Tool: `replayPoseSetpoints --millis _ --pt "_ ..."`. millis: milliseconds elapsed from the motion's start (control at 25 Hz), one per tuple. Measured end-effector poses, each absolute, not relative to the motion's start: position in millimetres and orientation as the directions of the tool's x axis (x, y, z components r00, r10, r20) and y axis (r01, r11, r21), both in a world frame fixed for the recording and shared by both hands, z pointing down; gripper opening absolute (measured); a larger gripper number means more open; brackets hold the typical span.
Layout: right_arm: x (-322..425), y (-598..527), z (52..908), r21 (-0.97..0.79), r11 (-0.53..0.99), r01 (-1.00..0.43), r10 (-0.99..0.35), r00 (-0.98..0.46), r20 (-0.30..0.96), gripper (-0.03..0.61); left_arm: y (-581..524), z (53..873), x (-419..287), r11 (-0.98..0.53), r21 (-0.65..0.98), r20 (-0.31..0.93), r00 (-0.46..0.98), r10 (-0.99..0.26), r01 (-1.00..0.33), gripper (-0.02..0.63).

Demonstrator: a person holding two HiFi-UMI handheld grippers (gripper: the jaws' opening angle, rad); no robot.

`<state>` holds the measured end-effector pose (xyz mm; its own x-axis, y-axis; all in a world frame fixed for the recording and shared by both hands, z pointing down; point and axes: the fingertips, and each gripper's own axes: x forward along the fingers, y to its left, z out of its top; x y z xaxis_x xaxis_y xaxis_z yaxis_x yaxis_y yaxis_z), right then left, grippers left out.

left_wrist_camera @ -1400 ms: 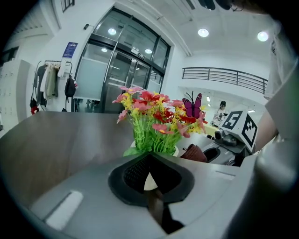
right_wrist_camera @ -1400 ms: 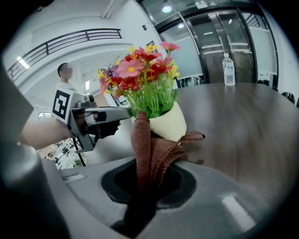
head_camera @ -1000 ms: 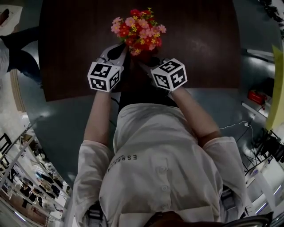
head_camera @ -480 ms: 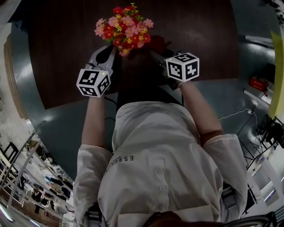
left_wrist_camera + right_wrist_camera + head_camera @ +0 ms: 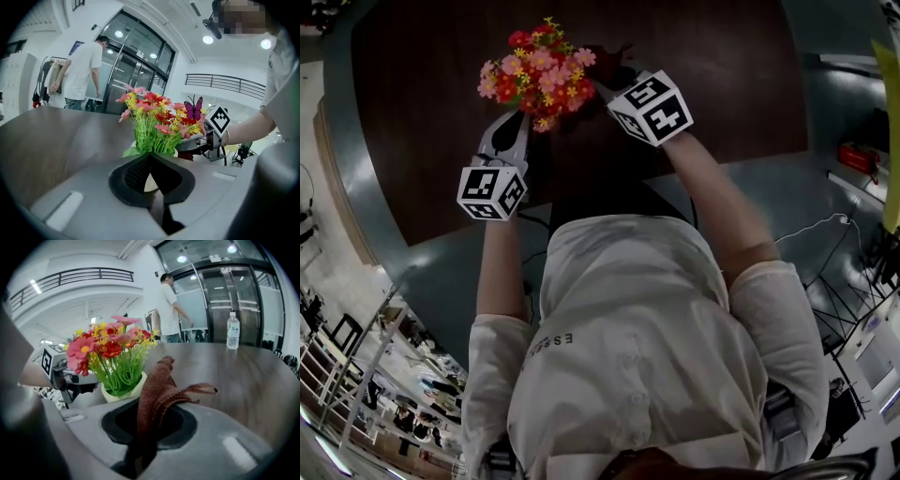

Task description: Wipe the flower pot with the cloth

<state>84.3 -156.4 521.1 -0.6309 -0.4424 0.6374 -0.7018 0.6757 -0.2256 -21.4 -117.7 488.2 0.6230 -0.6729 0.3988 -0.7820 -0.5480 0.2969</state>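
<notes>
The flower pot (image 5: 123, 392) is small and cream, filled with green stems and red, pink and yellow flowers (image 5: 530, 70). It stands on a dark wooden table (image 5: 722, 75). In the head view the blooms hide the pot. My left gripper (image 5: 150, 157) is at the pot's near left side, its jaws shut on the pot's rim. My right gripper (image 5: 150, 413) is shut on a brown cloth (image 5: 159, 385), which sticks up out of its jaws. It hovers just to the right of the pot, and the cloth is close to the pot's side.
A clear water bottle (image 5: 233, 331) stands on the far part of the table. A person in a white shirt (image 5: 82, 70) stands beyond the table by glass doors. The table's near edge (image 5: 581, 202) runs just below my hands.
My right gripper has carried the cloth from the pot's near side round to its right, farther across the table. The left gripper has stayed at the pot.
</notes>
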Motion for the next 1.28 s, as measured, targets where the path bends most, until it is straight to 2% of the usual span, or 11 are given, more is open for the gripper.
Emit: replayPoseSetpoints --millis 440,680,1000,1280 --pt "83.9 -101.5 536.6 -0.323 0.679 -0.659 -0.367 -0.686 0.628 0.052 -117.3 487.3 -18.9 -0.536 0.313 0.395 0.621 -0.677 -0.784 0.017" --pt "75.5 -72.5 536.1 -0.352 0.747 -0.565 -0.262 -0.735 0.625 0.052 -118.9 491.0 -22.7 -0.504 0.324 0.378 0.598 -0.707 -0.801 0.017" --pt "113.0 -155.3 513.7 -0.274 0.689 -0.671 -0.408 -0.671 0.619 0.052 -115.4 492.0 -19.5 -0.488 0.32 0.388 0.583 -0.714 -0.812 0.017" --pt "78.6 -174.3 524.9 -0.331 0.746 -0.578 -0.29 -0.729 0.62 0.052 -116.2 492.3 -18.1 -0.483 0.34 0.389 0.588 -0.709 -0.807 0.017"
